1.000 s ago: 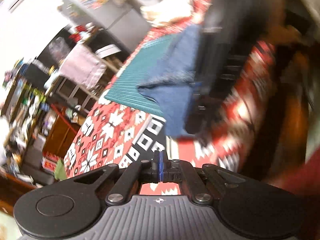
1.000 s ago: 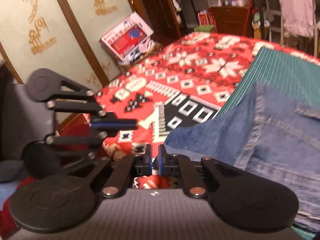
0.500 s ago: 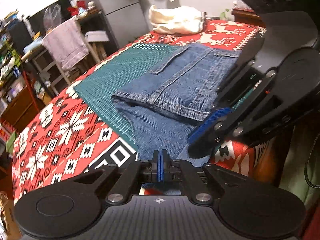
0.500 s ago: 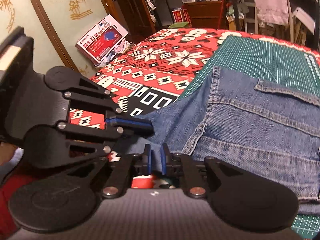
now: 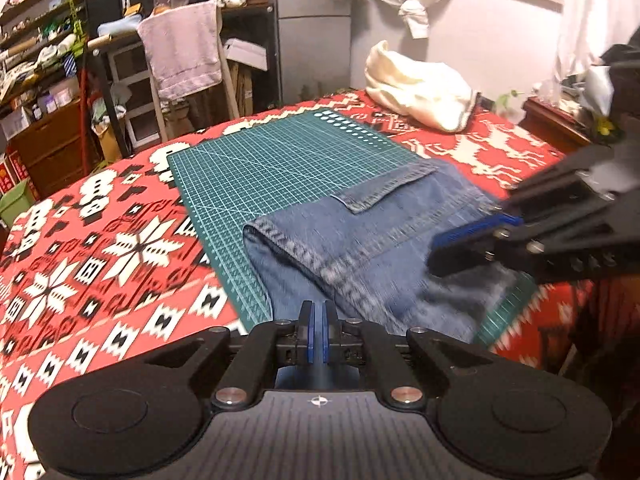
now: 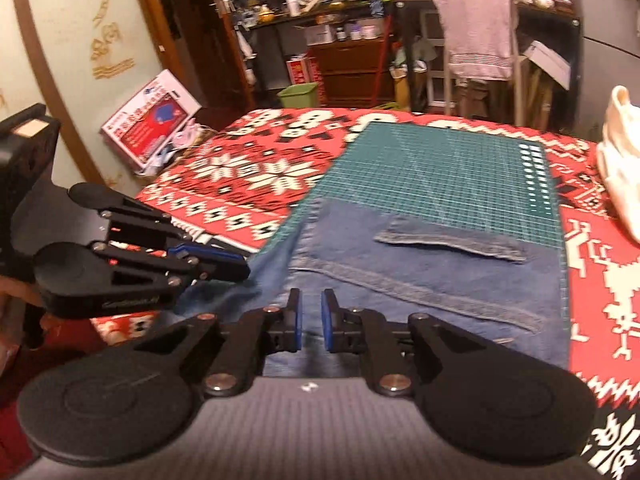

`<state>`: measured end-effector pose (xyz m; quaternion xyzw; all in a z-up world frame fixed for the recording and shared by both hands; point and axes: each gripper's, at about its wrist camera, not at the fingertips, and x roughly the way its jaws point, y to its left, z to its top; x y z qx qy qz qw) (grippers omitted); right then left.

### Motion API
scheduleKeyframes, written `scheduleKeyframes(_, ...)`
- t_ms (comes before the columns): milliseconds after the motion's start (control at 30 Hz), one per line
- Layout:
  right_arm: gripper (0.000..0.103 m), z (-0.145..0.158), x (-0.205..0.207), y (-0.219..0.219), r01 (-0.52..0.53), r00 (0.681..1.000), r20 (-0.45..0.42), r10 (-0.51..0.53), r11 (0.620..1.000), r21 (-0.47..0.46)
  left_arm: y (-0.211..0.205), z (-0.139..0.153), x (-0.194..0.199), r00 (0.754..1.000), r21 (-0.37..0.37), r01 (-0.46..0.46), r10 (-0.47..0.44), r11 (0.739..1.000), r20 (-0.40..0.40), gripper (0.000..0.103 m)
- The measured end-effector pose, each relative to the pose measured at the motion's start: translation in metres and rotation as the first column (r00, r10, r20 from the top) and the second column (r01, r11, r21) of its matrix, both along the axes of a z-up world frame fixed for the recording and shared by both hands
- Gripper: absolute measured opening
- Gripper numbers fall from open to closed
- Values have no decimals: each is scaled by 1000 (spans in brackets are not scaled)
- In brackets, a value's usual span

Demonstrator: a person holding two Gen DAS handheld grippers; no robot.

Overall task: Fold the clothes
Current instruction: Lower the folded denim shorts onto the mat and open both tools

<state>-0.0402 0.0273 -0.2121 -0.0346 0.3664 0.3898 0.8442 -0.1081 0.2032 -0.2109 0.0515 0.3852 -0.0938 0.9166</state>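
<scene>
Folded blue jeans [image 5: 360, 240] lie on the green cutting mat [image 5: 260, 168], their near edge hanging over the table's front. My left gripper [image 5: 318, 324] hovers low over the jeans' near left corner, fingers a sliver apart, denim showing through the slit. Seen from the right wrist, the left gripper [image 6: 240, 266] has its tip at that corner of the jeans [image 6: 440, 280]. My right gripper [image 6: 311, 316] is open by a narrow gap over the near edge, nothing clearly pinched. From the left wrist the right gripper [image 5: 436, 254] looks blurred at the jeans' right side.
A red patterned tablecloth [image 5: 100, 240] covers the table. A cream garment [image 5: 420, 92] lies at the far right corner. A pink towel [image 5: 180, 48] hangs on a chair behind, among cluttered shelves. A red-and-white box [image 6: 150, 120] leans against the wall on the left.
Both views have swung from the table's side to face the jeans squarely. The left gripper moved onto the near corner and its fingers parted slightly. The right fingers widened a little.
</scene>
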Motion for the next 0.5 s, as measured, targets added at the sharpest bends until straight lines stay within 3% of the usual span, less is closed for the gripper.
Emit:
scheduleKeyframes(267,12,-12,20,-10,38,999,-30,-38,999,9,17,-20,52,994,-47,-90,87,995,-61,2)
scheduleKeyframes(500,12,-23,38,-13,42,998,-52,-42,999,-18,28,-19,60,989,-77,-125,118,989,-92,2)
